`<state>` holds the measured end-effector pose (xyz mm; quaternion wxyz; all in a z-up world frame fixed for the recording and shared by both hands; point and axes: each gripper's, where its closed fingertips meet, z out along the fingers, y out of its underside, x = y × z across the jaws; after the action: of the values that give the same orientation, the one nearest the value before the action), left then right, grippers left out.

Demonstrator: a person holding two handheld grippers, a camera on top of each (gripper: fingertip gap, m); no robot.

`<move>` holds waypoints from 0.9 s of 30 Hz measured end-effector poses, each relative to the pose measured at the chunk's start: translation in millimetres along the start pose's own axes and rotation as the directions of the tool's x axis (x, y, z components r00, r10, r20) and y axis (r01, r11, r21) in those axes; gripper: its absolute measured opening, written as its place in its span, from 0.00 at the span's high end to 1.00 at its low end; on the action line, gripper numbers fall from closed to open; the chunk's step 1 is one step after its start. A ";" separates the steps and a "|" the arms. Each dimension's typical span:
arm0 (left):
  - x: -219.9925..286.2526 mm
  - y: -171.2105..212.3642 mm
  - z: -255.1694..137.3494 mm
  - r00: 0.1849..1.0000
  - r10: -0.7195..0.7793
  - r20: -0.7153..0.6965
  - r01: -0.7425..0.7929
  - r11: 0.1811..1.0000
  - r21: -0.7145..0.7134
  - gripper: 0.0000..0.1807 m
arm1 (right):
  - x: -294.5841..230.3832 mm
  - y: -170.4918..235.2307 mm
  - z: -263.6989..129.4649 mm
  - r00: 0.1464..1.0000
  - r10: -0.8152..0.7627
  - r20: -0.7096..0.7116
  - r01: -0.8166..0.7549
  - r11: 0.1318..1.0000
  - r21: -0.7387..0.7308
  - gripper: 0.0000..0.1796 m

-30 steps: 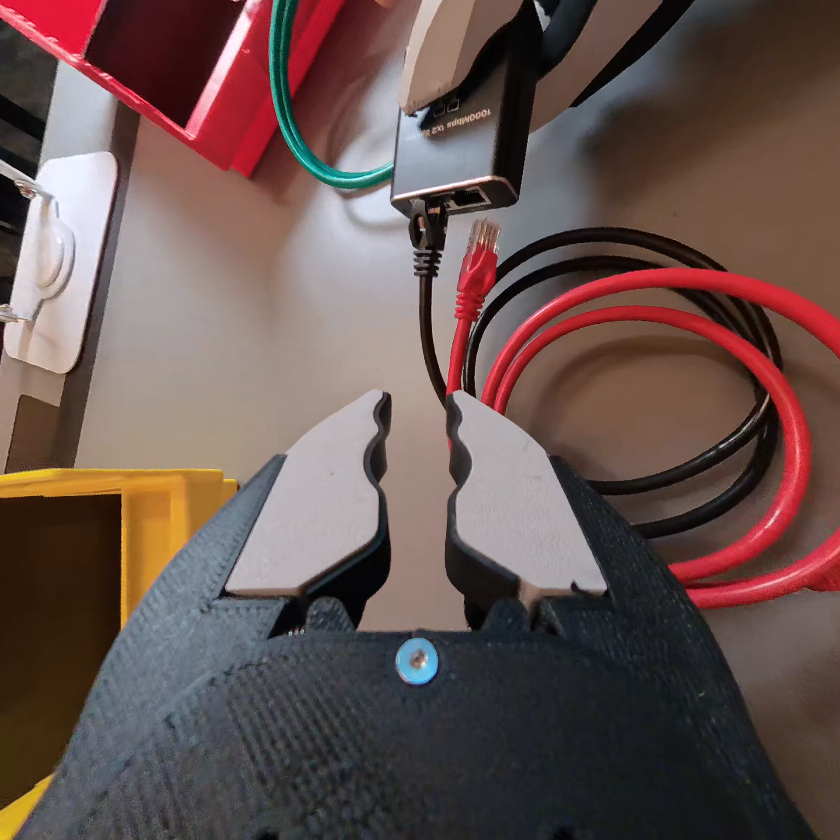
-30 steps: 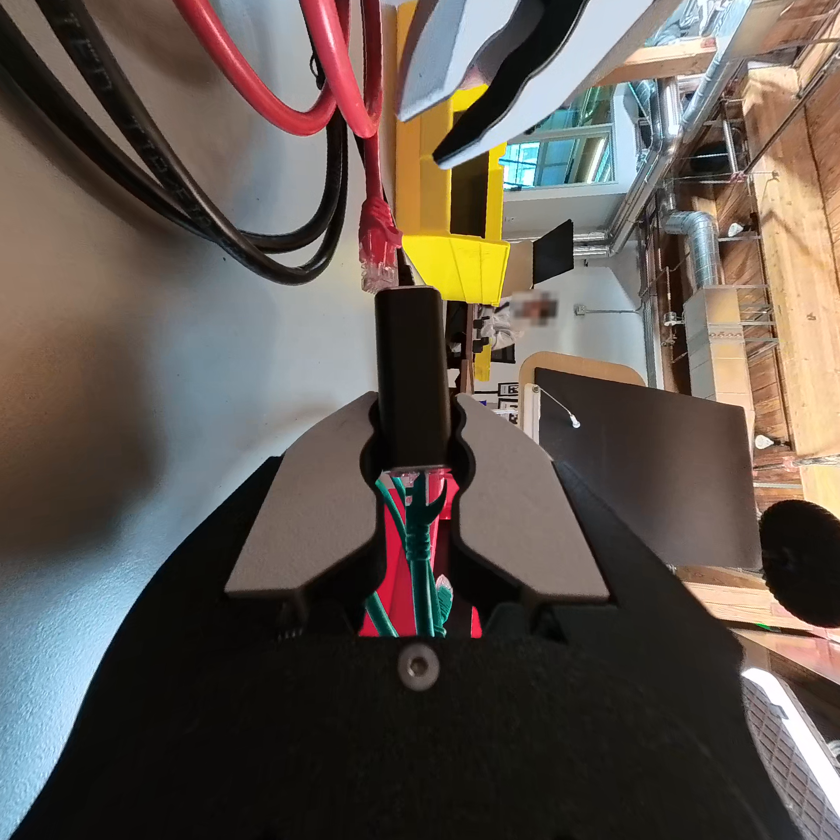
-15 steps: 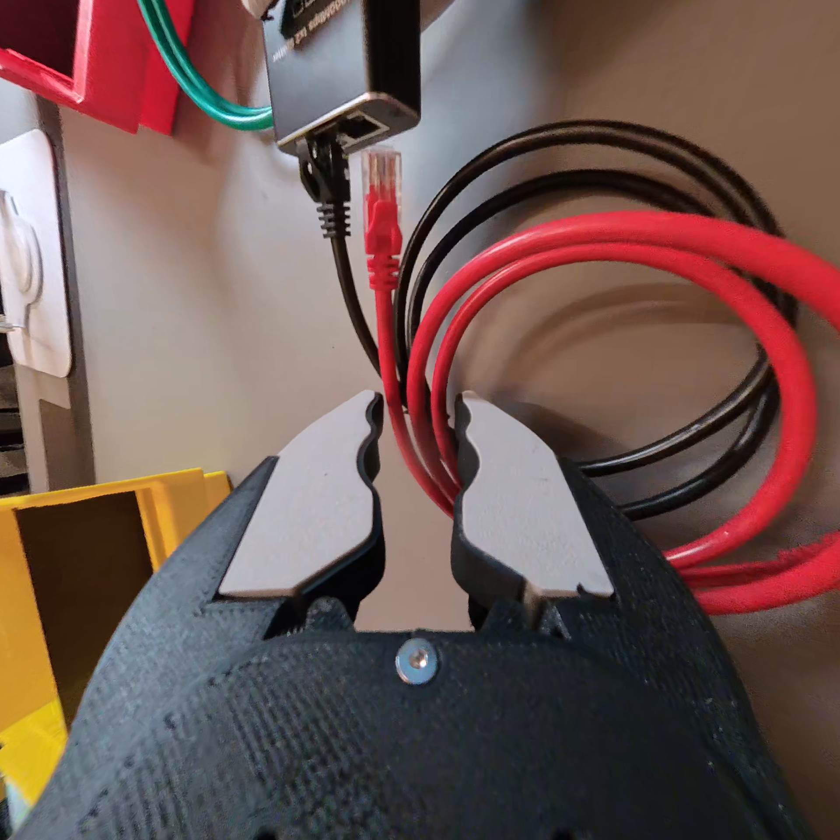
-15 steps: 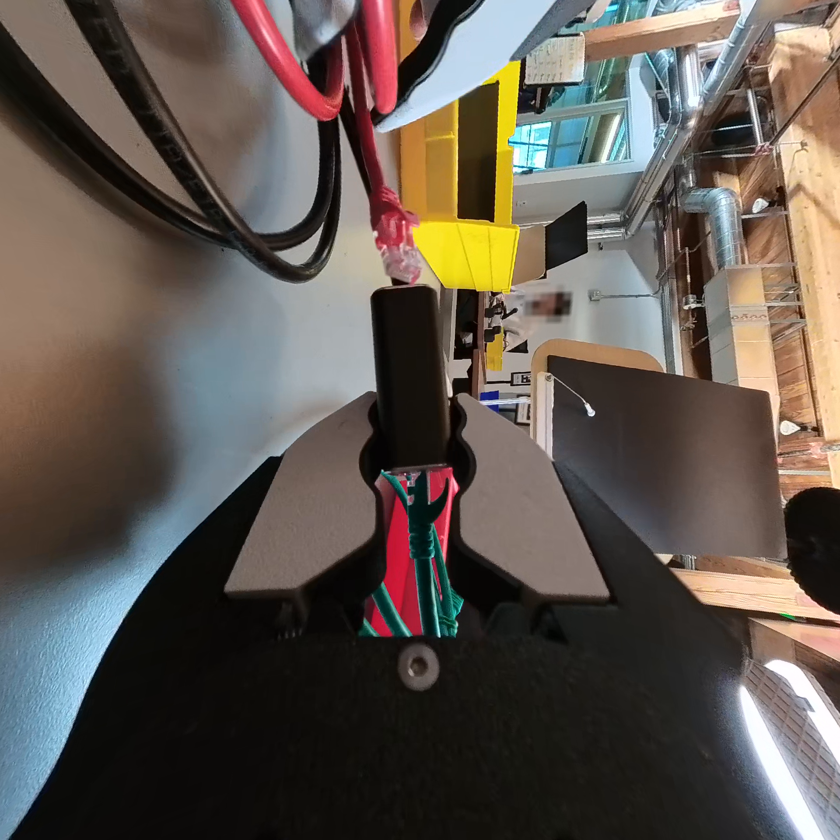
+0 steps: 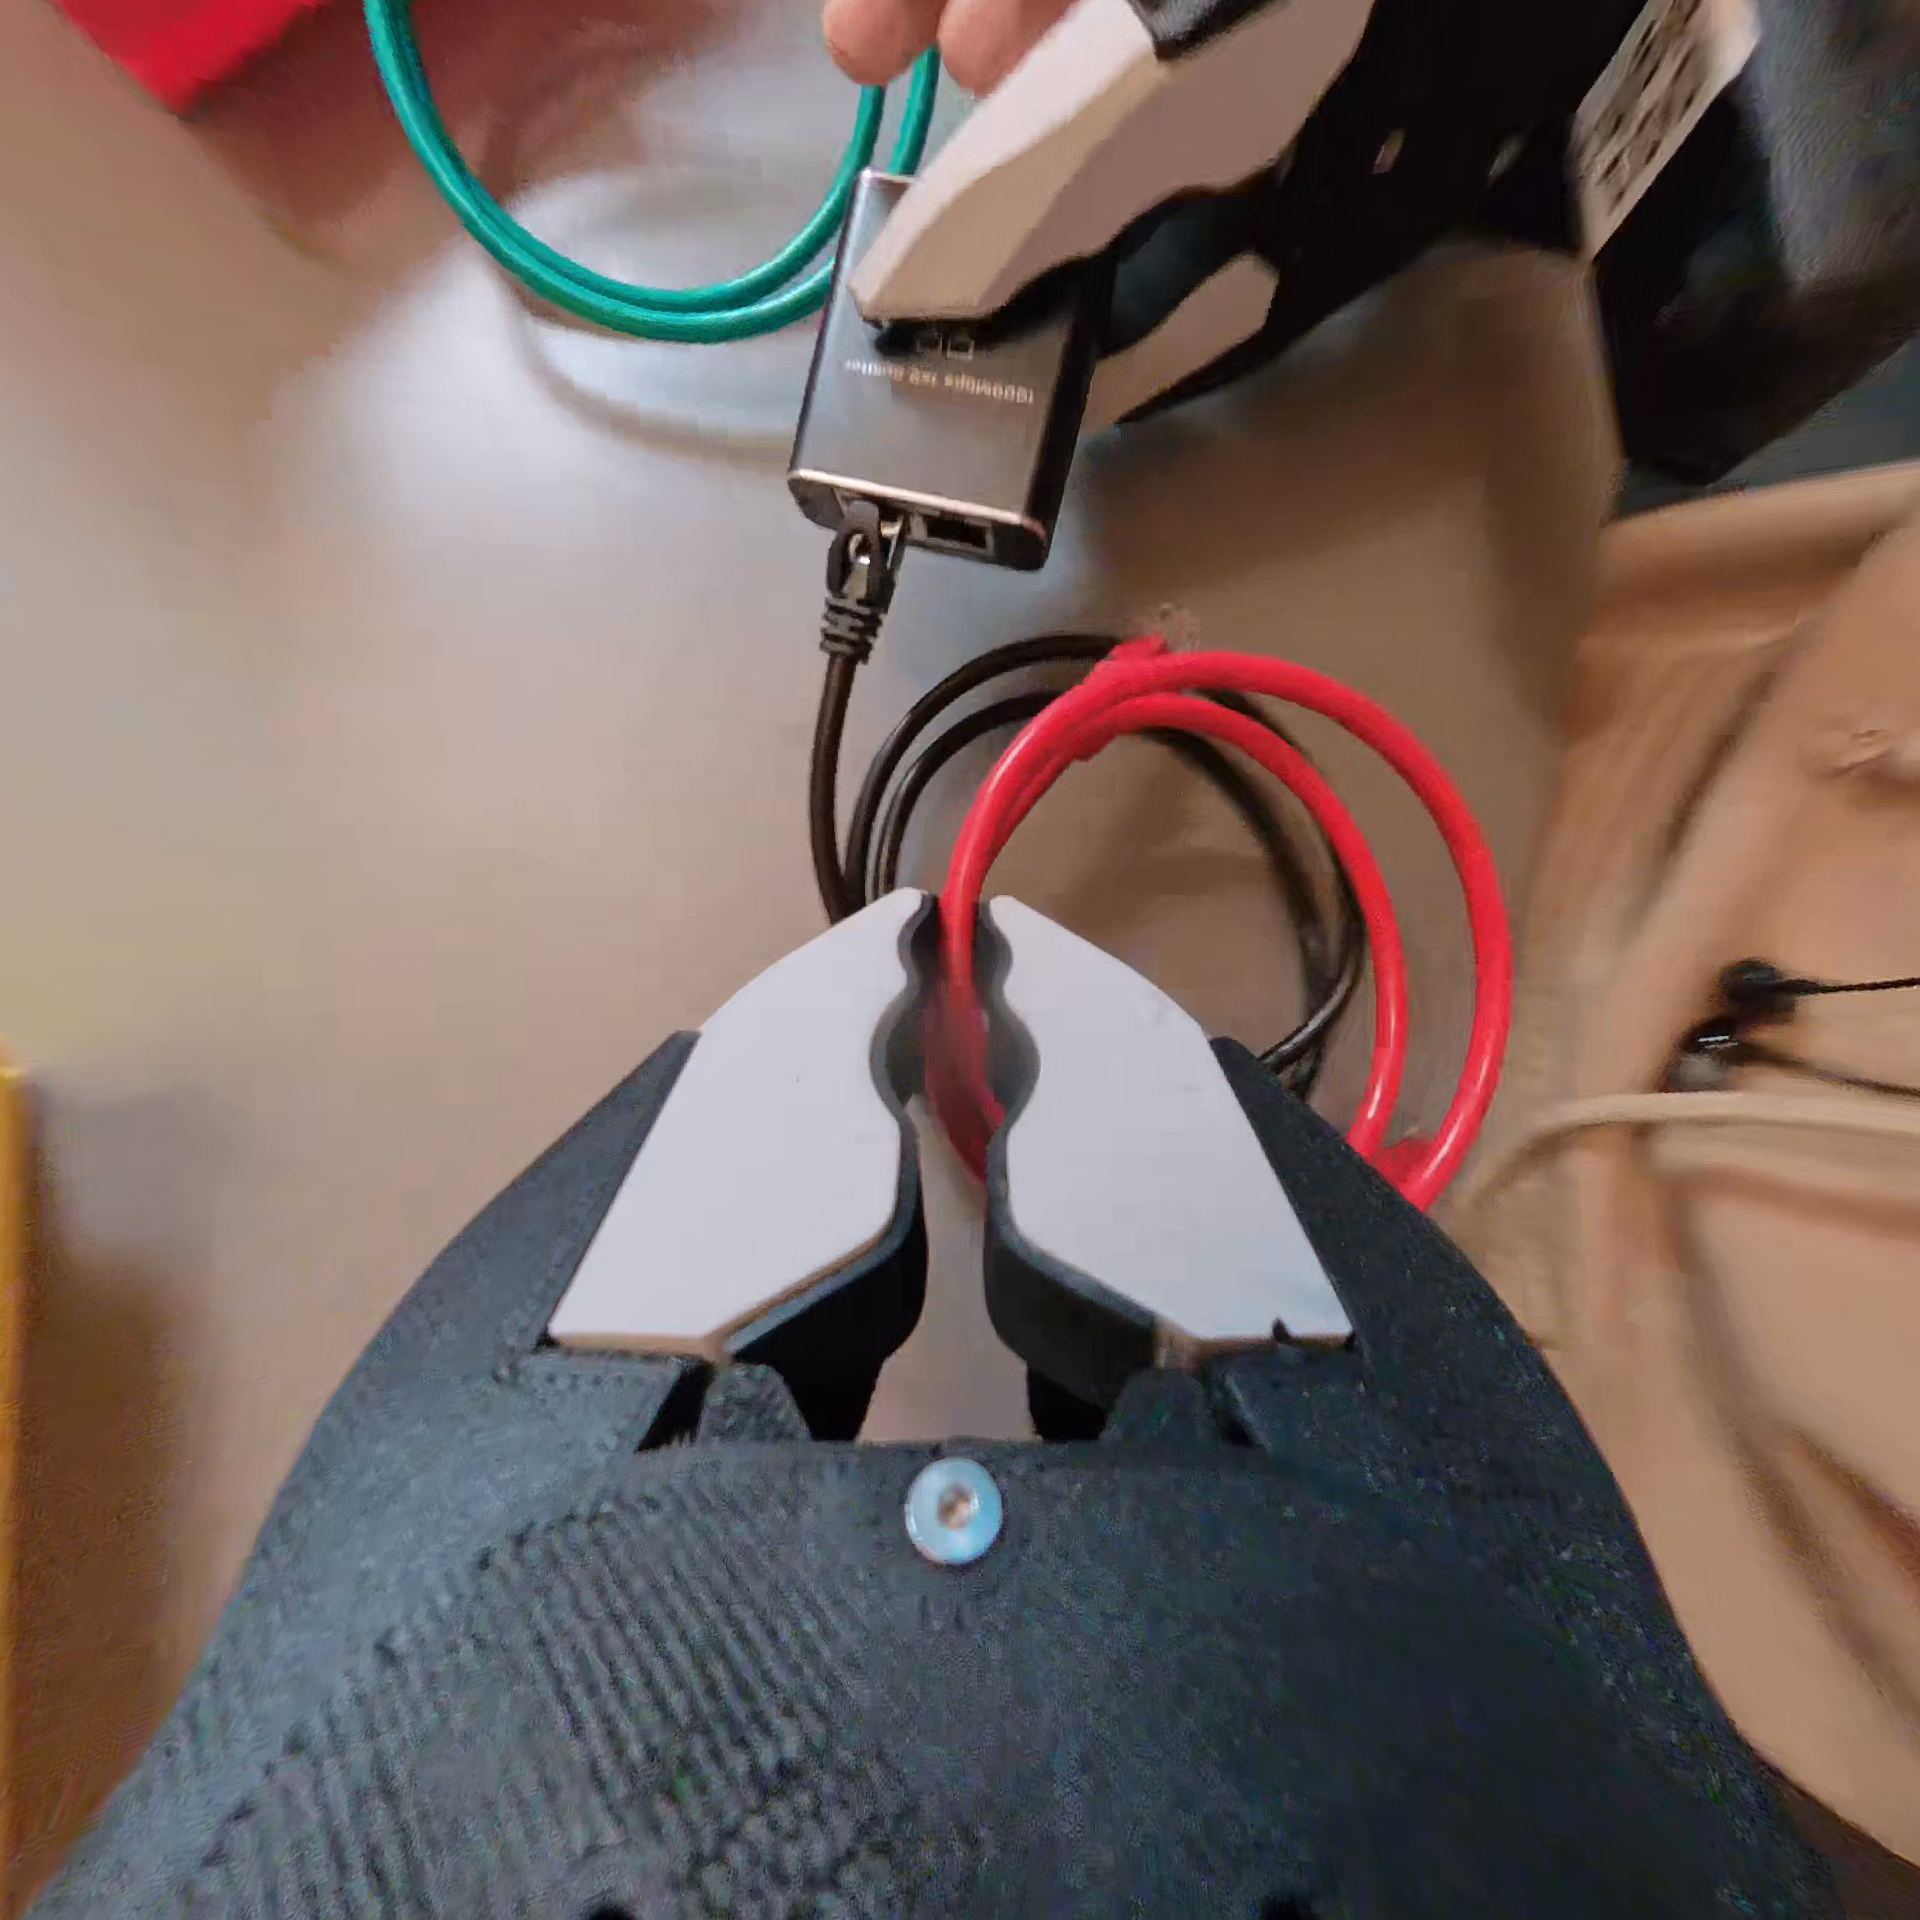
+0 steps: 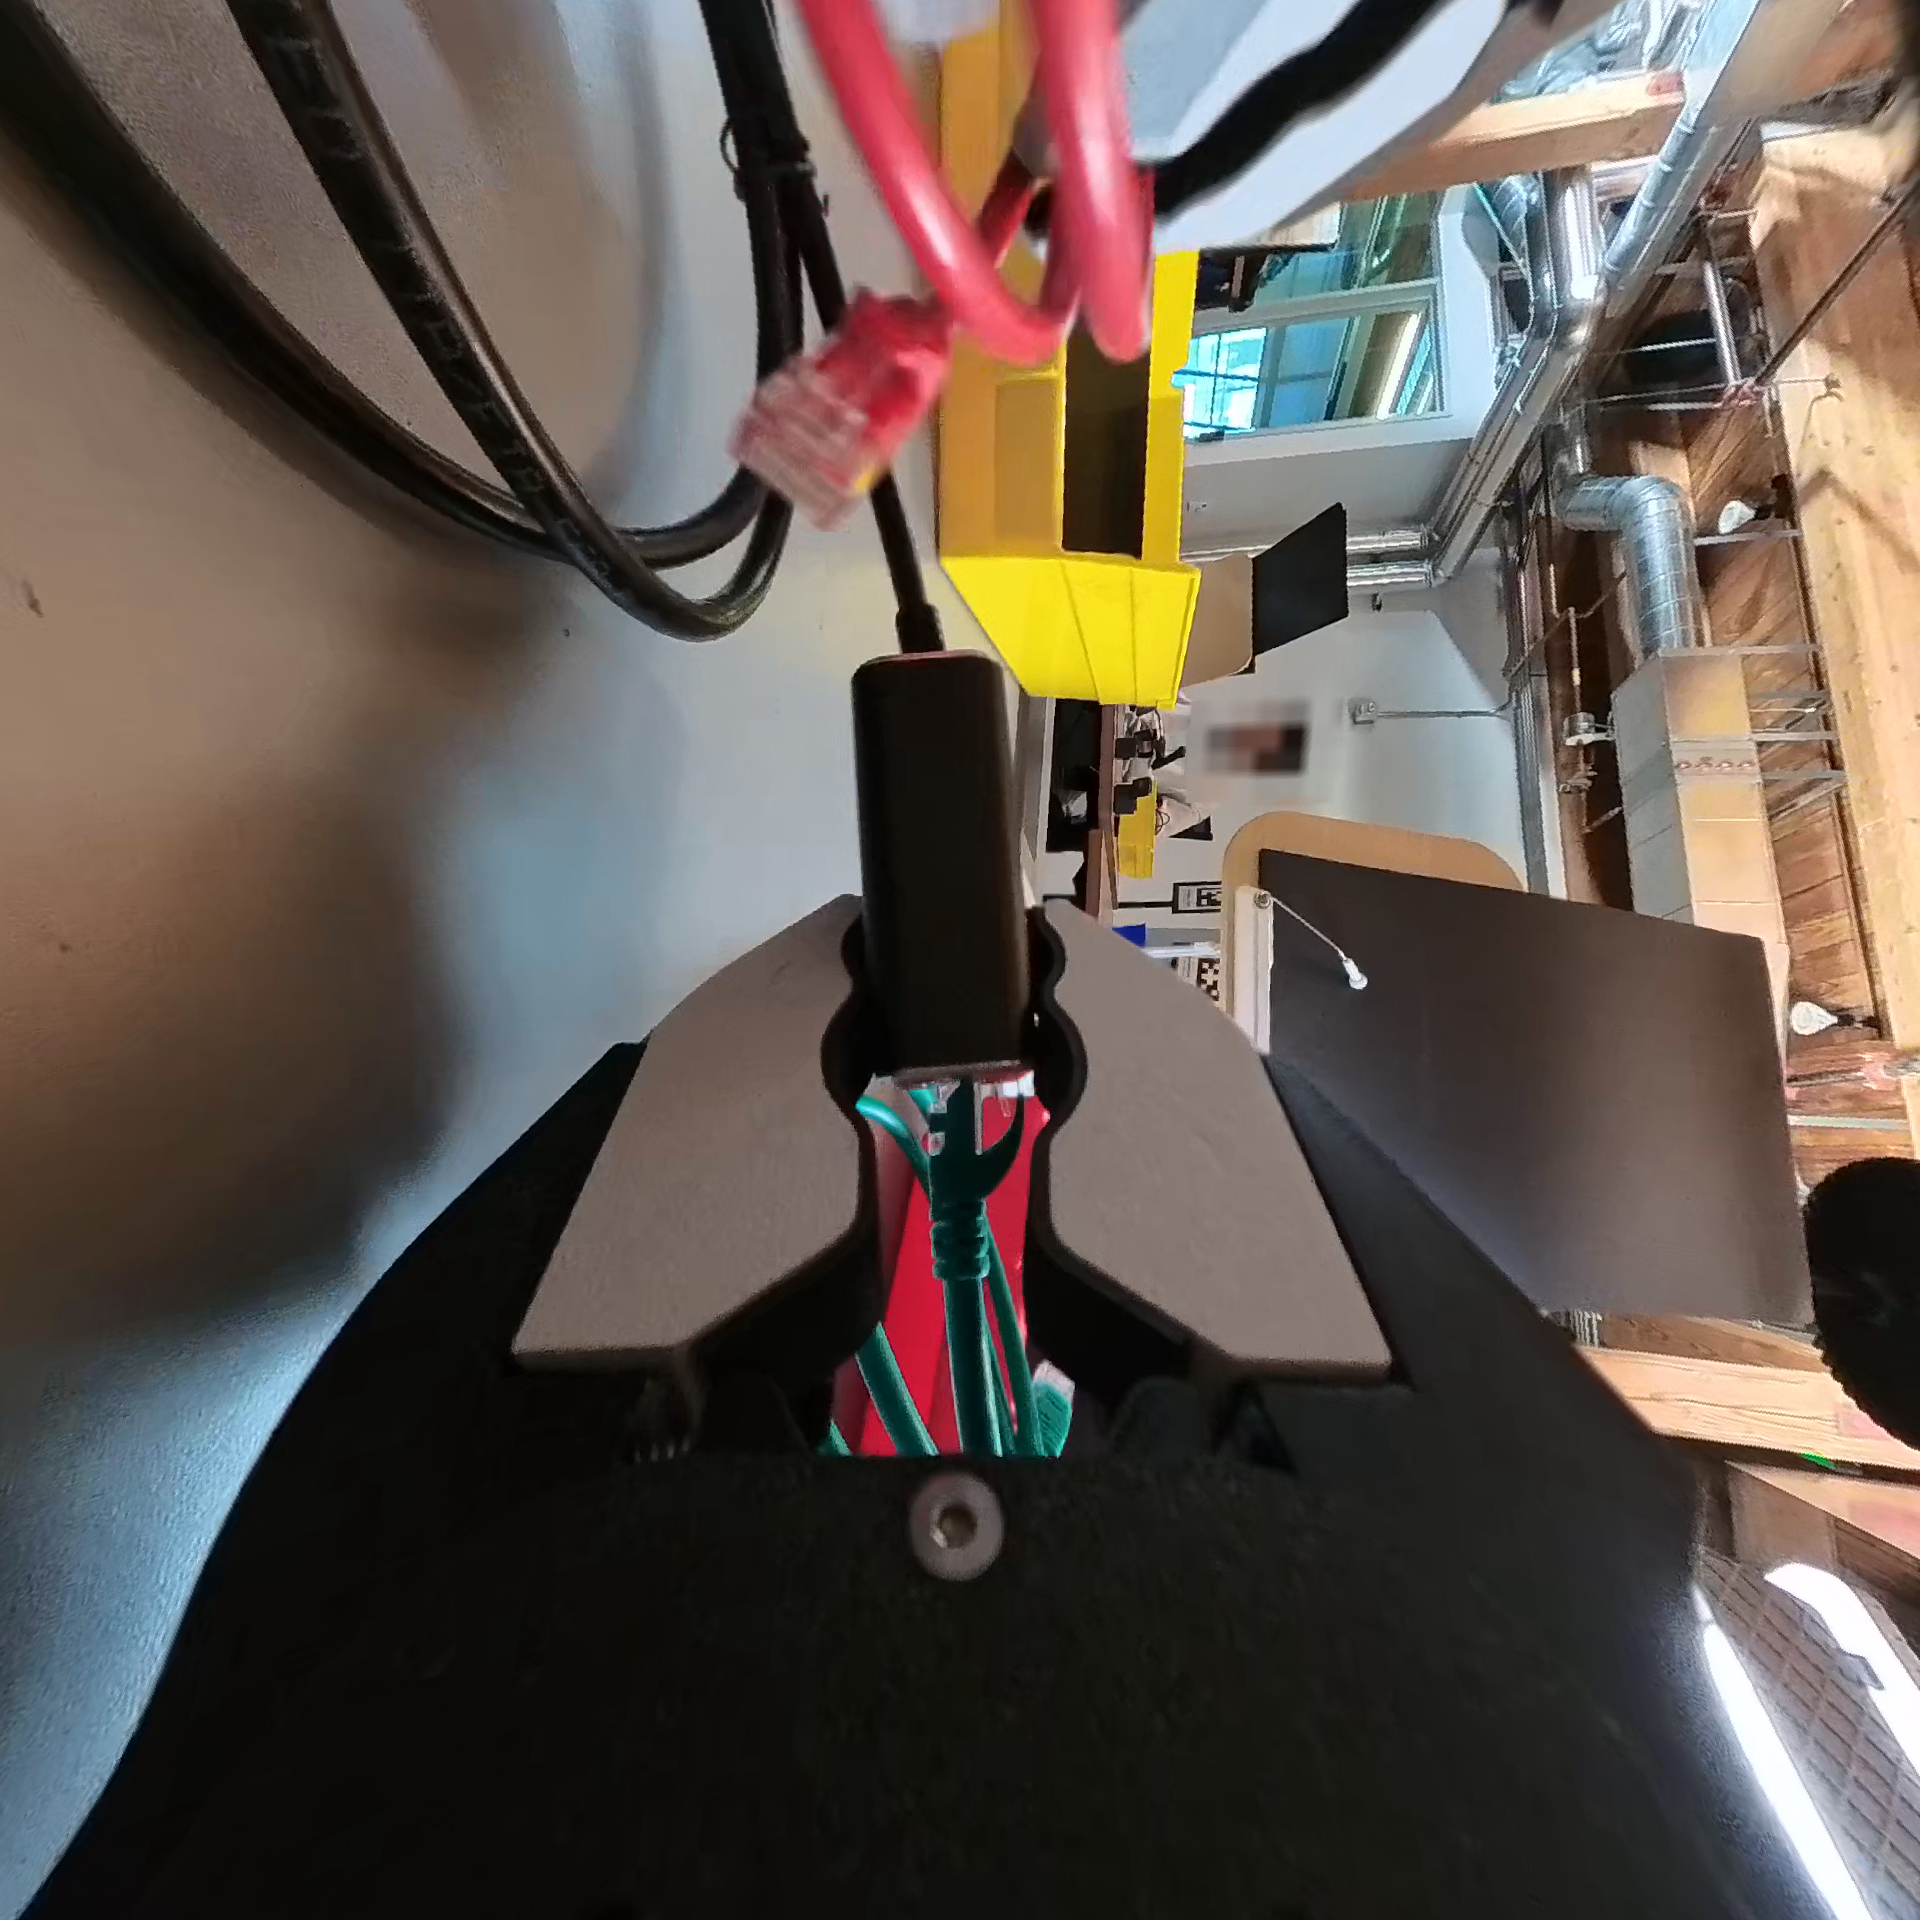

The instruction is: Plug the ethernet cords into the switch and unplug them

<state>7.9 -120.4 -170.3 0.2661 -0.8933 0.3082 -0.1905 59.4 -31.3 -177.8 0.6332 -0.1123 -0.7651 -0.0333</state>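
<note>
My left gripper (image 5: pixel 958 914) is shut on the red ethernet cord (image 5: pixel 1439 883), gripping it along the cable and holding its loop off the table. The red plug (image 6: pixel 831 416) hangs free, away from the switch. My right gripper (image 6: pixel 945 914) is shut on the small black switch (image 6: pixel 935 862), which also shows in the left wrist view (image 5: pixel 940 416). A black cord's plug (image 5: pixel 857 582) sits in the switch's left port, and the port beside it (image 5: pixel 956 532) is empty. A green cord (image 5: pixel 623 291) is plugged into the opposite end (image 6: pixel 961 1153).
The black cord's coil (image 5: pixel 1320 935) lies on the tan table under the red loop. A yellow bin (image 6: pixel 1070 520) stands beyond the switch, and a red bin (image 6: pixel 904 1299) shows between my right fingers. A person's beige clothing (image 5: pixel 1714 1143) fills the right side.
My left gripper has closed on the red cord and lifted it. The red plug has moved away from the switch's empty port. The right gripper still holds the switch.
</note>
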 end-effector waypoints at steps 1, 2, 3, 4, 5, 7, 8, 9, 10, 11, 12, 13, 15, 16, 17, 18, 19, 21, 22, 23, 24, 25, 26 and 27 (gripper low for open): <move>0.9 -1.9 -0.6 0.995 -0.070 -0.074 0.071 0.997 0.007 0.97 | 0.3 -1.0 -0.3 1.000 0.001 -0.002 -0.001 1.000 0.004 0.85; 0.6 -5.2 -1.9 0.977 -0.146 -0.154 0.151 0.988 0.020 0.97 | 0.2 -1.2 -0.4 1.000 0.002 -0.003 -0.002 1.000 0.005 0.85; -2.2 -8.9 -3.6 0.947 -0.226 -0.228 0.239 0.970 0.035 0.97 | 0.1 -0.9 -0.6 1.000 0.002 -0.004 -0.002 1.000 0.005 0.85; -6.8 -10.0 -4.7 0.911 -0.298 -0.285 0.321 0.947 0.034 0.97 | 0.0 -0.1 -0.8 1.000 0.004 -0.004 -0.004 1.000 0.005 0.85; -11.6 -7.6 -4.1 0.878 -0.356 -0.320 0.381 0.925 0.017 0.97 | 0.3 0.8 -1.2 1.000 0.007 -0.008 -0.007 1.000 0.005 0.85; -16.2 -2.1 0.3 0.819 -0.439 -0.371 0.470 0.883 -0.008 0.97 | 0.9 2.4 -1.9 1.000 0.015 -0.012 -0.015 1.000 0.007 0.85; -17.2 1.3 4.0 0.787 -0.479 -0.389 0.512 0.859 -0.022 0.97 | 1.2 2.2 -1.9 1.000 0.018 -0.013 -0.017 1.000 0.011 0.85; -18.2 6.4 8.9 0.763 -0.511 -0.395 0.542 0.839 -0.040 0.97 | 1.0 1.8 -1.7 1.000 0.019 -0.012 -0.019 1.000 0.014 0.85; -19.7 12.0 14.2 0.746 -0.537 -0.394 0.565 0.824 -0.054 0.97 | 0.5 1.0 -1.5 1.000 0.017 -0.010 -0.016 1.000 0.017 0.85; -21.2 15.9 18.2 0.732 -0.555 -0.395 0.584 0.810 -0.057 0.97 | -1.5 0.4 -1.1 1.000 0.009 -0.001 -0.009 1.000 0.019 0.85; -21.6 17.4 19.9 0.718 -0.566 -0.406 0.599 0.799 -0.054 0.96 | -4.1 0.8 -0.3 1.000 0.000 0.007 0.000 1.000 0.014 0.85; -21.6 16.7 19.7 0.708 -0.565 -0.423 0.608 0.793 -0.042 0.94 | -5.8 1.0 0.0 1.000 -0.007 0.012 0.007 1.000 0.011 0.85; -22.4 12.8 15.6 0.734 -0.526 -0.431 0.586 0.810 0.009 0.90 | -6.2 1.3 -0.1 1.000 -0.001 0.015 0.001 1.000 0.010 0.85; -24.4 12.0 13.1 0.771 -0.493 -0.402 0.553 0.832 0.040 0.89 | -6.0 1.6 0.2 1.000 0.003 0.017 -0.004 1.000 0.008 0.85; -27.2 11.3 10.2 0.822 -0.448 -0.353 0.502 0.861 0.076 0.89 | -6.8 1.6 0.4 1.000 0.004 0.022 -0.004 1.000 0.008 0.85; -28.8 9.5 6.2 0.873 -0.387 -0.297 0.435 0.893 0.113 0.89 | -7.4 1.7 0.7 1.000 0.002 0.023 -0.002 1.000 0.005 0.85; -28.6 6.7 1.5 0.918 -0.320 -0.236 0.358 0.923 0.142 0.89 | -7.9 1.8 0.9 1.000 0.000 0.025 -0.001 1.000 0.004 0.85; -23.5 0.0 -7.1 0.981 -0.165 -0.103 0.181 0.968 0.174 0.89 | -9.2 2.3 1.5 0.999 0.003 0.032 -0.003 1.000 0.001 0.85; -20.2 -2.8 -9.7 0.996 -0.081 -0.028 0.085 0.982 0.170 0.89 | -9.5 2.3 1.8 0.999 0.002 0.033 -0.002 1.000 0.000 0.85; -16.8 -4.9 -10.5 0.999 0.008 0.049 -0.015 0.988 0.155 0.89 | -9.6 2.4 2.0 0.999 0.002 0.034 -0.002 1.000 -0.001 0.85; -13.1 -6.3 -9.3 0.988 0.097 0.120 -0.112 0.985 0.128 0.89 | -9.8 2.4 2.2 0.999 0.002 0.035 -0.002 1.000 -0.002 0.85; -9.2 -6.9 -6.4 0.966 0.183 0.182 -0.202 0.975 0.092 0.89 | -10.1 2.6 2.4 0.999 0.003 0.038 -0.003 1.000 -0.004 0.85; -4.7 -6.1 -1.6 0.937 0.265 0.228 -0.282 0.958 0.047 0.89 | -10.7 2.8 2.5 0.999 0.004 0.041 -0.004 1.000 -0.006 0.85; -0.5 -4.5 4.2 0.903 0.339 0.262 -0.351 0.936 -0.002 0.88 | -10.9 3.0 2.5 0.999 0.004 0.043 -0.003 1.000 -0.007 0.85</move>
<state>11.7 -115.6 -171.0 0.3535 -0.8356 0.4195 -0.0292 59.5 -29.3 -189.2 0.6164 -0.1166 -0.7781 -0.0326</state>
